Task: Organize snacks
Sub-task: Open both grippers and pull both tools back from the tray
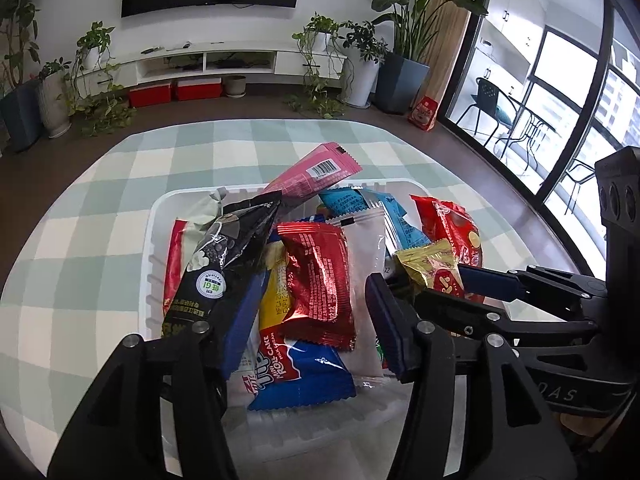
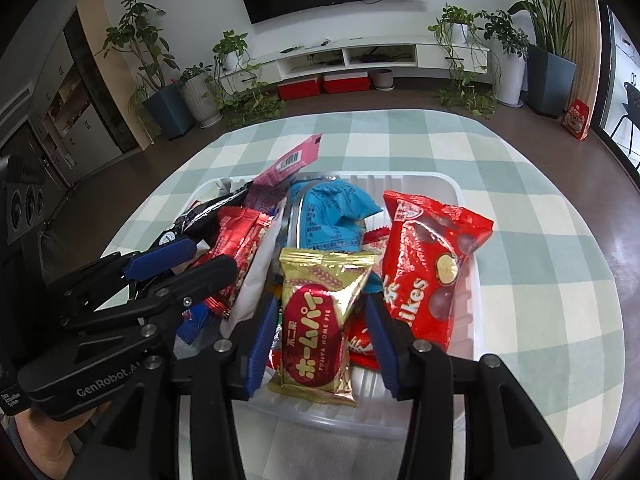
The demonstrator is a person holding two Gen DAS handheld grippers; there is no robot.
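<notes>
A clear plastic tray [image 2: 466, 280] sits on the desk [image 2: 520, 184] with its checked cloth, and it is piled with snack packs. The right gripper [image 2: 322, 344] has its fingers spread, with the gold pie pack [image 2: 320, 320] lying between them; they do not seem to squeeze it. The left gripper [image 1: 308, 312] also has its fingers spread, around a shiny red pack [image 1: 316, 280] and the blue roll cake pack [image 1: 300, 376] under it. All these packs look light, soft and crinkly, and the foil may slip. I think it is best to pinch a pack across its puffy middle, gently, so the snack inside does not break. The red chocolate ball bag [image 2: 432, 256] leans by the right wall.
</notes>
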